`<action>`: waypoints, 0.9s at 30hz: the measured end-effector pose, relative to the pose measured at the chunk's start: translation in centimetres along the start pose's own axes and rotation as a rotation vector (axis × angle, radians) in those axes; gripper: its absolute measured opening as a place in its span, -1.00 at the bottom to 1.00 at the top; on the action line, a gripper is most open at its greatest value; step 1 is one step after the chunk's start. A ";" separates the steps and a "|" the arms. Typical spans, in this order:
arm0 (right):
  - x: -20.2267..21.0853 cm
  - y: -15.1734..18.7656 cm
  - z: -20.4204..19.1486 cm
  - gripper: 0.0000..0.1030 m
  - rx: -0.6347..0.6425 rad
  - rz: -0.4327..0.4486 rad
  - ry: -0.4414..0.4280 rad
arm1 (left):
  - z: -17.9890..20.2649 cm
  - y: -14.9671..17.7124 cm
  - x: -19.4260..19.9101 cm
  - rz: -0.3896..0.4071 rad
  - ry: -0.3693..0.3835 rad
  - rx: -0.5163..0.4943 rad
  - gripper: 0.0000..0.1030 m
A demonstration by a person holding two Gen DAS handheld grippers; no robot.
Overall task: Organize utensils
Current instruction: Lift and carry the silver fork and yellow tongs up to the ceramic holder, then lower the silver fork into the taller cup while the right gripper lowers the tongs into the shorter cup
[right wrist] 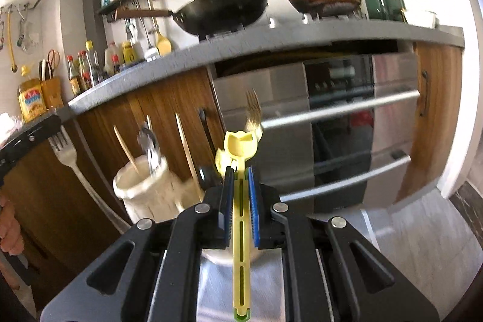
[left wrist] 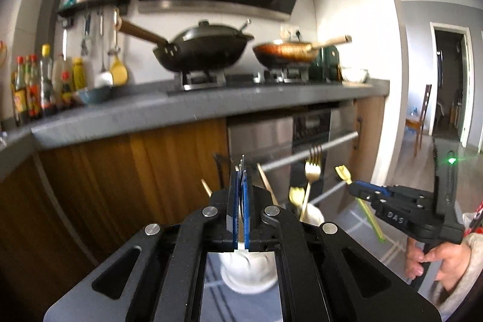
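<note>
Utensils: two in my grip, the rest in a white holder [right wrist: 145, 186].

Item one, a silver fork [right wrist: 68, 153]. My left gripper [left wrist: 241, 171] has its jaws pressed together on the thin handle; in the left view only the fork's narrow edge shows between the blue pads [left wrist: 247, 201]. In the right view its tines point up at the left edge, well above the holder's rim.

Item two, a yellow plastic spoon [right wrist: 240, 147]. My right gripper [right wrist: 240, 171] is clamped on its slotted handle, bowl upward, the handle running back between the pads toward the camera. In the left view the same spoon [left wrist: 344, 172] shows to the right, held clear of the holder.

Item three, the white holder, standing below and ahead of both grippers. It holds a gold fork [left wrist: 312, 168], tines up, wooden chopsticks [right wrist: 187, 141] and a blurred silver piece I cannot identify.

Background: grey counter [left wrist: 211, 104], black wok [left wrist: 205, 50], copper pan [left wrist: 283, 50], sauce bottles [left wrist: 36, 86], steel oven front [right wrist: 347, 110].
</note>
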State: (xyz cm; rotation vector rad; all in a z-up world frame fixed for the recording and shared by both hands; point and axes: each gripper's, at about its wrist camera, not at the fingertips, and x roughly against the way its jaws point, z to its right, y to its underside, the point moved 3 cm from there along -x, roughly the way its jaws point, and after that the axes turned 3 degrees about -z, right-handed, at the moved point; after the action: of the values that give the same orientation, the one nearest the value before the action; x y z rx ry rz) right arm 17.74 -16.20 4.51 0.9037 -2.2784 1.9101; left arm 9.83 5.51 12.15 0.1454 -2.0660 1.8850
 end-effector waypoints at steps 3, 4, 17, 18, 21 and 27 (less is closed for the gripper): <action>-0.9 -1.8 -0.7 -0.81 -0.014 0.043 -0.026 | -0.8 -1.8 0.7 0.033 -0.022 -0.023 -0.94; -1.4 -2.3 -0.9 -0.81 -0.023 0.054 -0.035 | -0.9 -2.4 0.7 0.042 -0.031 -0.031 -0.94; -6.8 -2.6 -2.7 -0.81 -0.021 0.144 -0.014 | -2.0 -2.8 -2.5 0.026 -0.154 -0.121 -0.94; -7.1 -2.3 -2.7 -0.81 -0.016 0.143 -0.008 | -2.2 -2.3 -3.0 0.012 -0.158 -0.120 -0.94; -8.1 -1.5 -2.5 -0.81 -0.017 0.131 -0.004 | -2.5 -1.3 -4.1 -0.017 -0.171 -0.127 -0.94; -8.8 -0.3 -2.1 -0.81 0.007 0.095 0.000 | -2.4 0.3 -5.4 -0.057 -0.150 -0.132 -0.94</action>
State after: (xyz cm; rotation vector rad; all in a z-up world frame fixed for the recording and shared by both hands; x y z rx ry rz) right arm 24.44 -10.74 1.90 0.8092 -2.3572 1.9555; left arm 15.22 7.05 10.35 0.3187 -2.2516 1.7463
